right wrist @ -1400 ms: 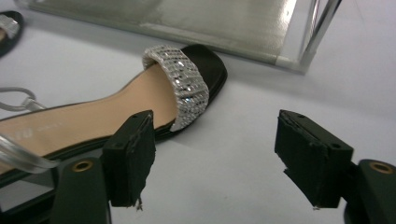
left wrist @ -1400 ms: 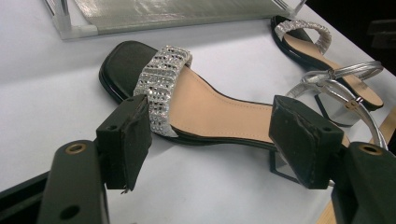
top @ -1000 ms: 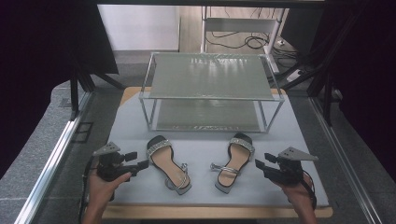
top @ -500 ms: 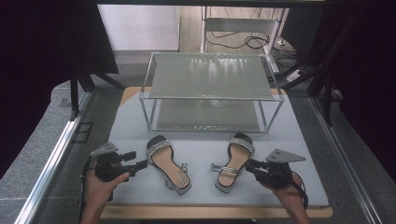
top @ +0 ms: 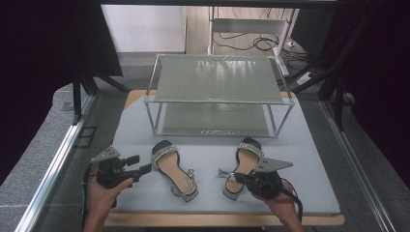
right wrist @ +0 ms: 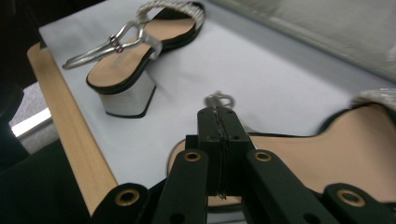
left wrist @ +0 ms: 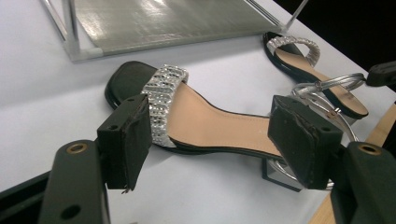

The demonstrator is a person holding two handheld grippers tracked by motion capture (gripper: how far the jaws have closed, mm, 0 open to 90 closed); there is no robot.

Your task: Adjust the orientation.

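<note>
Two black sandals with sparkly toe bands lie on the pale mat (top: 300, 159). The left sandal (top: 174, 170) sits just right of my left gripper (top: 139, 164). In the left gripper view its jaws (left wrist: 212, 135) stand open, with that sandal (left wrist: 210, 126) lying beyond and between them, untouched. My right gripper (top: 238, 177) is over the heel of the right sandal (top: 246, 162). Its jaws have just been closing and now press together (right wrist: 218, 116) on the thin silver ankle strap. The strap's buckle end (right wrist: 218, 99) pokes out past the tips.
A two-tier rack (top: 220, 96) with a metal frame stands on the mat behind the sandals. The wooden table edge (top: 217, 220) runs along the front. Metal rails and dark curtains flank both sides.
My right gripper has moved left to the right sandal's heel and its jaws have shut there. The left gripper and both sandals have stayed put.
</note>
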